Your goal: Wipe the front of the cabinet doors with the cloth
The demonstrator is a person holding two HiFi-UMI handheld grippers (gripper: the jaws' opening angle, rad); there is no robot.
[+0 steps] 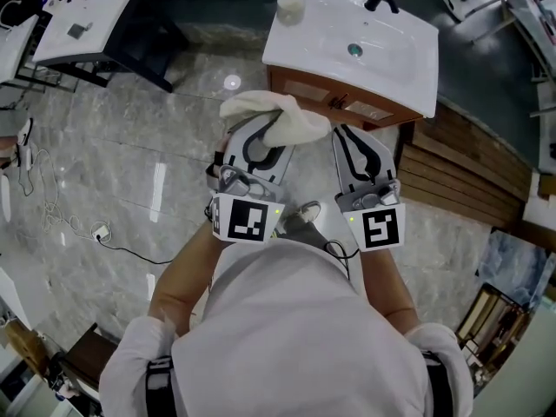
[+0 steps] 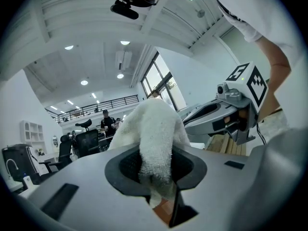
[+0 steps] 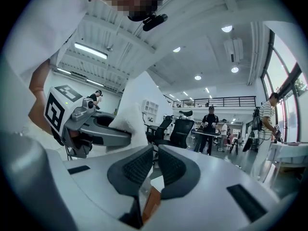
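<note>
While the left gripper [image 2: 156, 174] clamps the cloth [image 2: 153, 124], the cabinet doors [image 1: 334, 101] lie ahead, below it. The right gripper [image 3: 154, 165] is closed, empty.

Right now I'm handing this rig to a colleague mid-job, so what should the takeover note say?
Left gripper: shut on the white terry cloth, which bunches out past its tips.
Right gripper: jaws almost together, nothing between them.
Position: both are held side by side over the grey marble floor, short of the brown wooden cabinet doors under the white basin. The cloth is not touching the doors.
Done: cloth is in hand.
Left: bring the cloth to the doors and wipe their fronts.
</note>
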